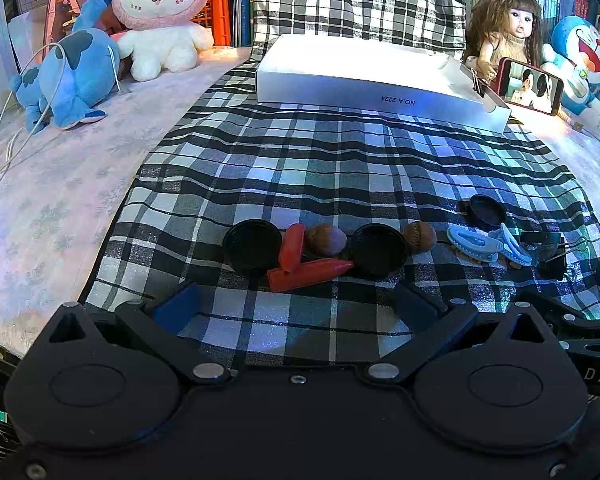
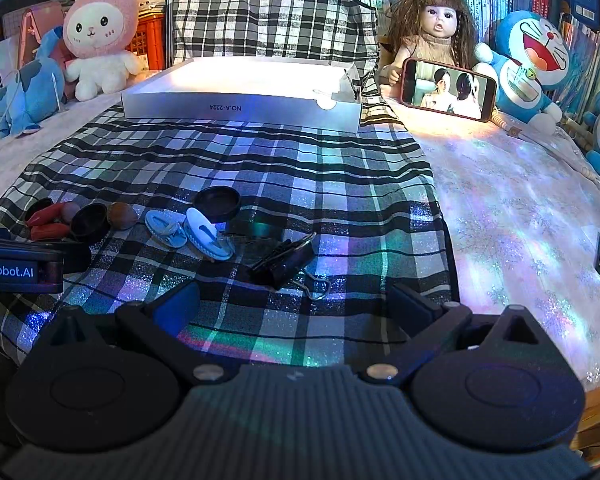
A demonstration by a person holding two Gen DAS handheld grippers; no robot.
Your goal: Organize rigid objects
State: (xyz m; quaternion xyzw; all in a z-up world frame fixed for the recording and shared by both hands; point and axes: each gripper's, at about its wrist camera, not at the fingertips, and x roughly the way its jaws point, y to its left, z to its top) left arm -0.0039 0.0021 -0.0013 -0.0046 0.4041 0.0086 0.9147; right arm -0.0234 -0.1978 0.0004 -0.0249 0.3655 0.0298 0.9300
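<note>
Both tools hang over the near edge of the plaid cloth [image 1: 300, 152], jaws spread wide and empty: the left tool [image 1: 296, 304] faces two black caps [image 1: 252, 245], red crayons [image 1: 307, 274] and nuts [image 1: 325, 239]; the right tool [image 2: 296, 300] faces binder clips [image 2: 284, 264] (blue hair clips [image 2: 206, 234] just beyond). A white box [image 2: 240, 110] sits at the far edge.

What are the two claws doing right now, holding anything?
Left gripper: open, holding nothing.
Right gripper: open, holding nothing.
</note>
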